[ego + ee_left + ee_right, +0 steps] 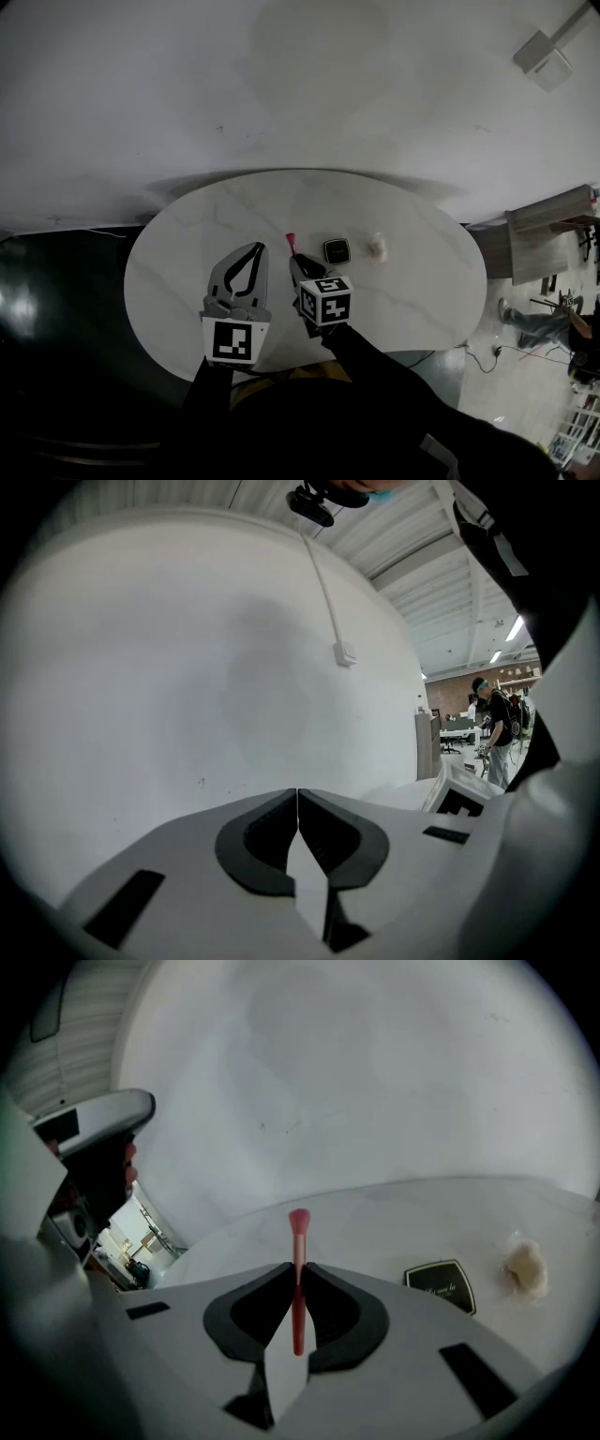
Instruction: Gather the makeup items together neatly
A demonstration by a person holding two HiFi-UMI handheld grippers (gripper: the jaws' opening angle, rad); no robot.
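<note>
My right gripper (295, 259) (299, 1271) is shut on a thin red makeup brush (299, 1241). The handle is pinched between the jaws and the pink head (291, 241) sticks out ahead, above the round white marble table (187, 244). A black square compact (337, 250) (441, 1284) lies just right of the brush tip. Further right sits a cream sponge (377, 247) (526, 1267). To the left, my left gripper (253, 249) (297, 795) hovers over the table, shut with nothing between its jaws.
A white wall rises behind the table. Wooden furniture (548, 234) and a person's legs (534, 321) are off the table's right side. In the left gripper view a person (495, 726) stands far off. Dark floor lies to the left.
</note>
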